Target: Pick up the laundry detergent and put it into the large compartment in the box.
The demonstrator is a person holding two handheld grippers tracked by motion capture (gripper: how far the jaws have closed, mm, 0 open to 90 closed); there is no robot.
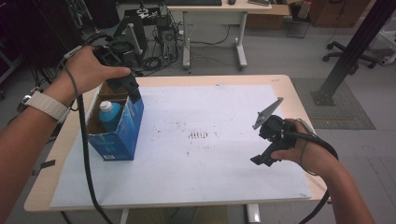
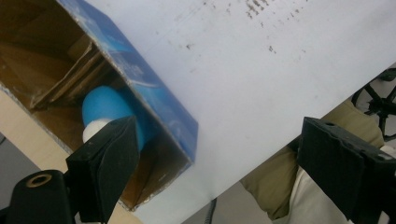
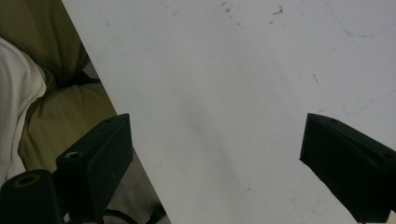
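A blue cardboard box (image 1: 122, 133) stands with its top open at the left of the white paper (image 1: 210, 168). Inside it is a blue bottle (image 1: 109, 114) with a white cap. My left gripper (image 1: 133, 91) hovers over the box's top right rim, pointing down. In the left gripper view its jaws (image 2: 217, 128) stand wide open above the box wall (image 2: 154, 88), and the left jaw partly hides the bottle (image 2: 105, 105). My right gripper (image 1: 261, 161) hangs low over the paper at the right. It is open (image 3: 217, 121), with nothing between its fingers.
The paper covers most of the wooden table (image 1: 289, 84). Behind the table are a desk (image 1: 215, 9), tangled cables (image 1: 159, 56) and a black slanted post (image 1: 350, 51). A cable (image 1: 86, 154) trails from the left gripper over the table's left edge.
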